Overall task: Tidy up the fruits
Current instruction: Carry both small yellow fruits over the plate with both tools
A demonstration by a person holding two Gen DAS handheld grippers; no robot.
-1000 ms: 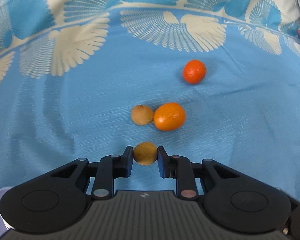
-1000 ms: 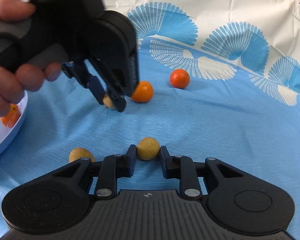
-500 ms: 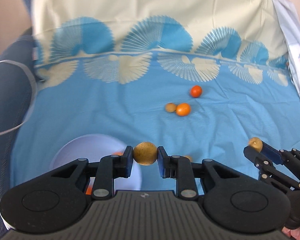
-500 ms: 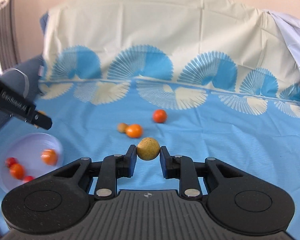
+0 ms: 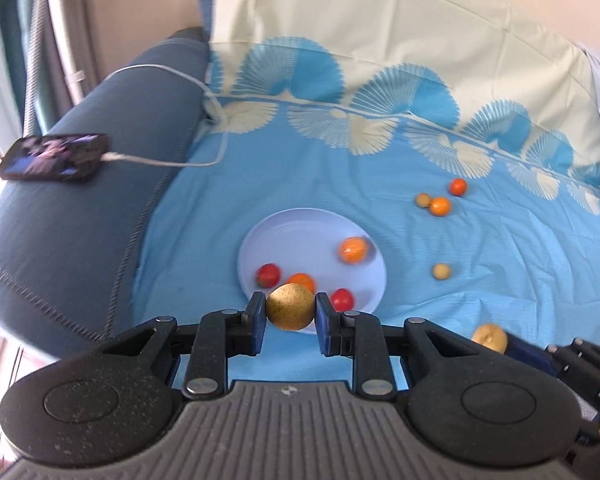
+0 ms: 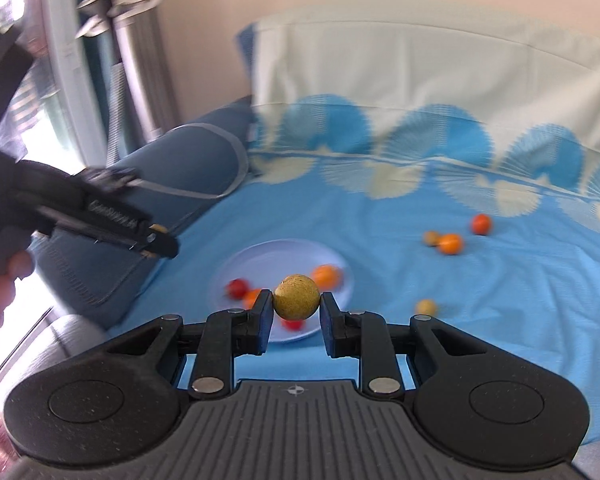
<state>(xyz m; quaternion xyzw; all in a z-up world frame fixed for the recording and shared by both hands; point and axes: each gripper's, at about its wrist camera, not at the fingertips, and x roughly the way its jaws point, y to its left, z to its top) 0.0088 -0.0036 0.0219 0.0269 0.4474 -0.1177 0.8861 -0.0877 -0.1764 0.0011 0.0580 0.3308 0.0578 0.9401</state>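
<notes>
My left gripper (image 5: pixel 290 307) is shut on a tan round fruit (image 5: pixel 289 309), held in the air above the near rim of a pale blue plate (image 5: pixel 292 236). The plate holds an orange (image 5: pixel 353 249), another orange (image 5: pixel 300 280) and two red fruits (image 5: pixel 268 274). My right gripper (image 6: pixel 296 297) is shut on a yellow-tan round fruit (image 6: pixel 297 295), high above the same plate (image 6: pixel 276 256). It also shows in the left wrist view (image 5: pixel 496 340). Loose on the blue cloth lie a tan fruit (image 5: pixel 441 271), an orange (image 5: pixel 440 206), a small tan fruit (image 5: pixel 422 199) and a red-orange fruit (image 5: pixel 457 186).
A dark blue sofa arm (image 5: pixel 80 216) runs along the left, with a phone (image 5: pixel 54 157) and its white cable (image 5: pixel 168 76) on it. The patterned cloth (image 5: pixel 480 252) covers the seat and backrest. A window and curtain stand at far left.
Both grippers have lifted with their fruits and swung left, so the plate now lies under them. The loose fruits now sit far off to the right.
</notes>
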